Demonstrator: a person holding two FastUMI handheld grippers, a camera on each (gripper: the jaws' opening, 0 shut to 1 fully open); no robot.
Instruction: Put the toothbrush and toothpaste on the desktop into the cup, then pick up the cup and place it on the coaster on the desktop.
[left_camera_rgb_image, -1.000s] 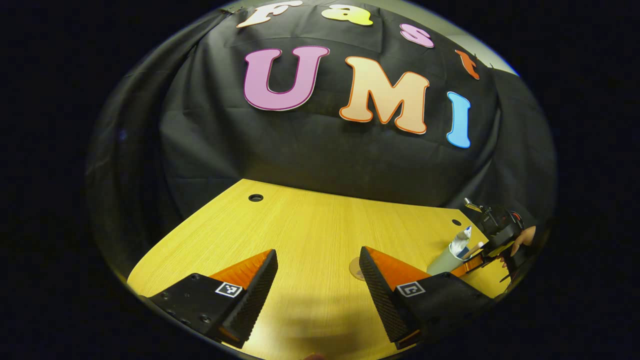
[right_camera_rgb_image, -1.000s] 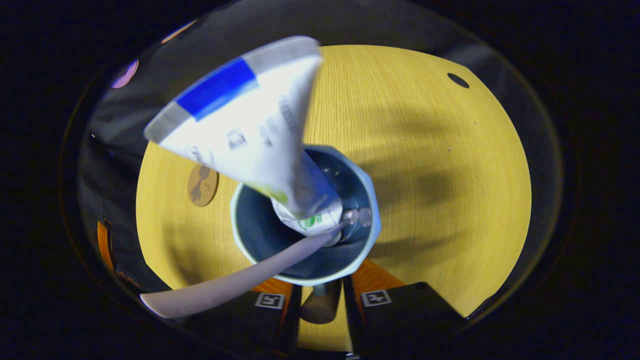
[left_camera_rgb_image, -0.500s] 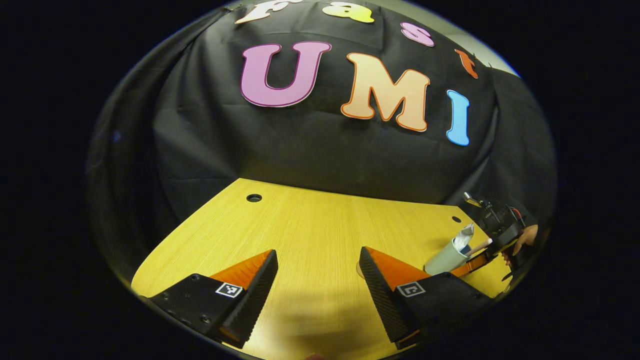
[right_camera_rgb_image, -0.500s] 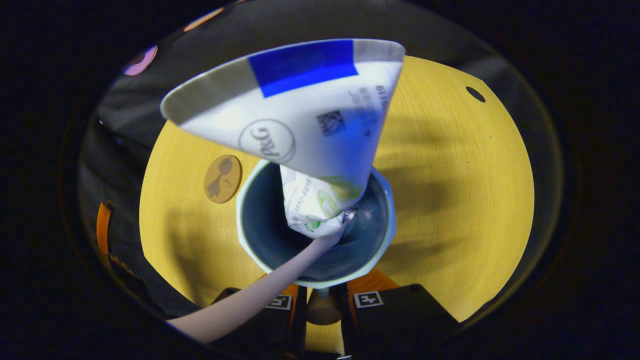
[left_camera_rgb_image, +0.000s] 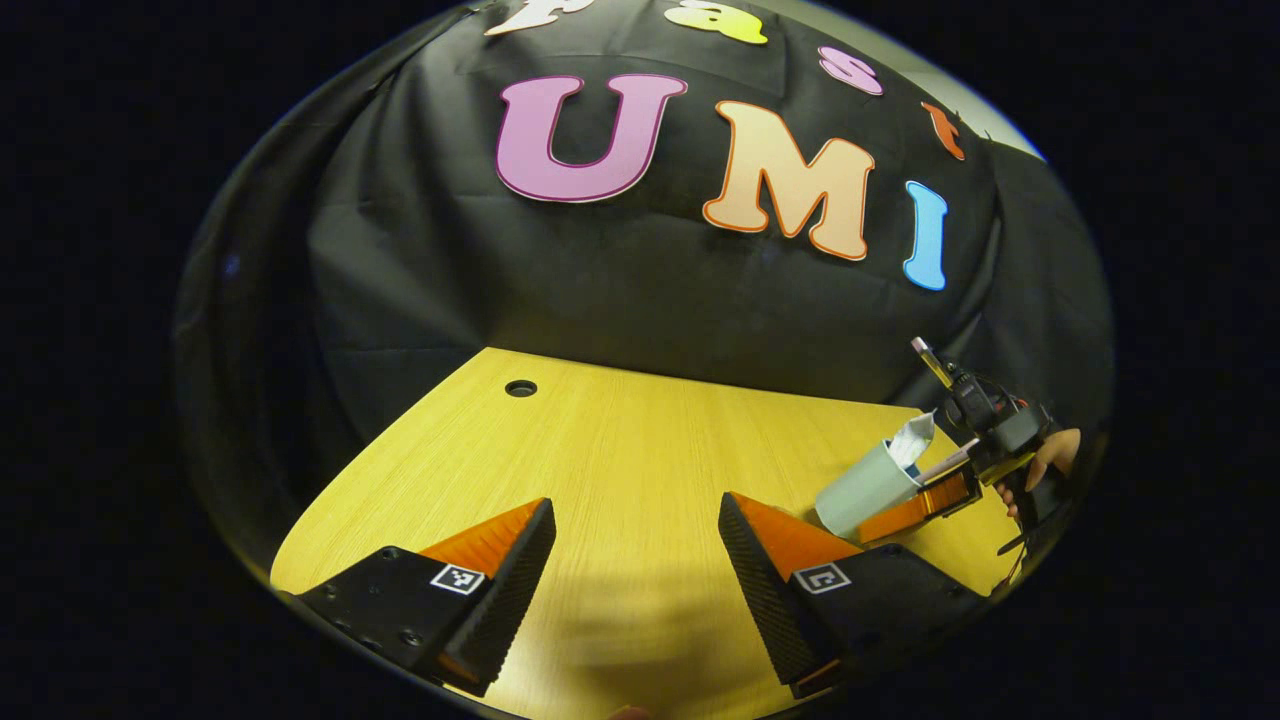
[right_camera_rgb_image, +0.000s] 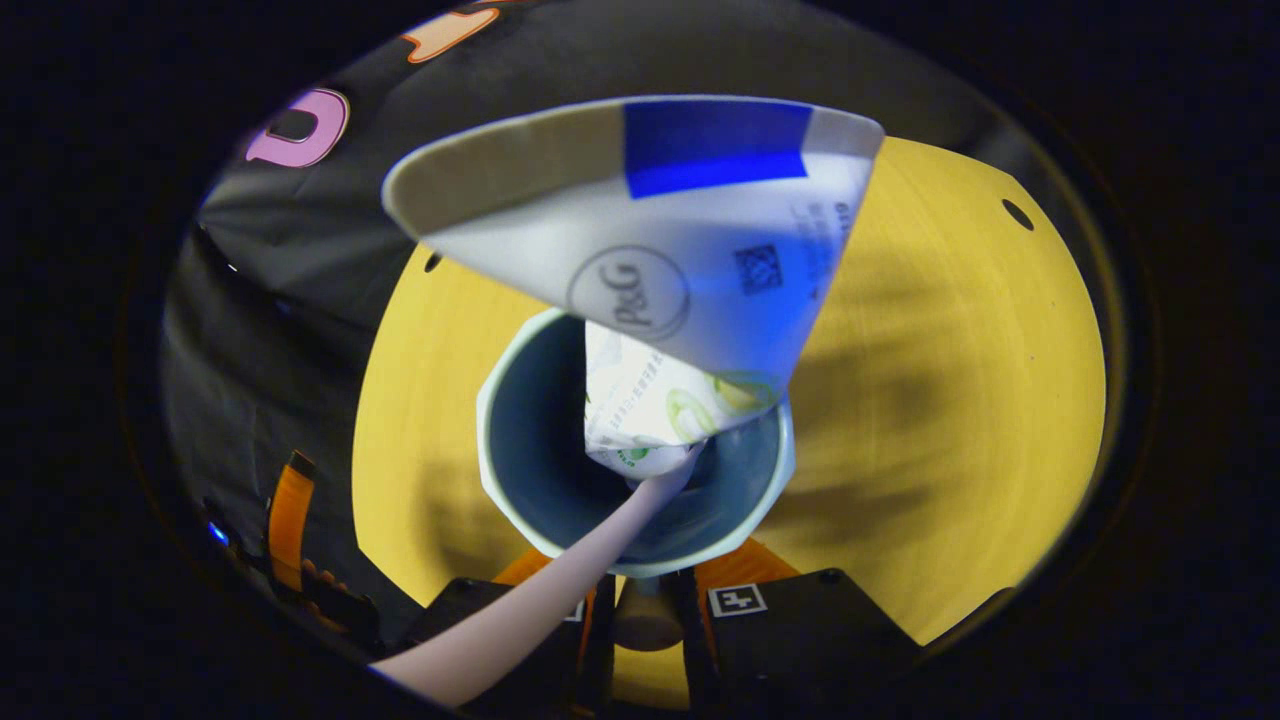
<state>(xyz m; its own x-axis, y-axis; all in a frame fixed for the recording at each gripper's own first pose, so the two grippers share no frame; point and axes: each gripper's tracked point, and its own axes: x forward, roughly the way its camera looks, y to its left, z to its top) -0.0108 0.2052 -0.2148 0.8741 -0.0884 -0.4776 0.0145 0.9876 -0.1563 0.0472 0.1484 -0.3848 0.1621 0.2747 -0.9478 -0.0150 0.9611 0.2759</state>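
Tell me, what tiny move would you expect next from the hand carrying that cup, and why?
Probably carrying on sideways toward the coaster before lowering. The right gripper is shut on the cup, which hangs tilted above the desktop, with the toothpaste and toothbrush already inside. The coaster's place can't be made out now, so direction is a guess. The left gripper waits open.

desk (left_camera_rgb_image: 620, 450): yellow wood-grain | round hole (left_camera_rgb_image: 520, 388): far edge, perhaps a cable port
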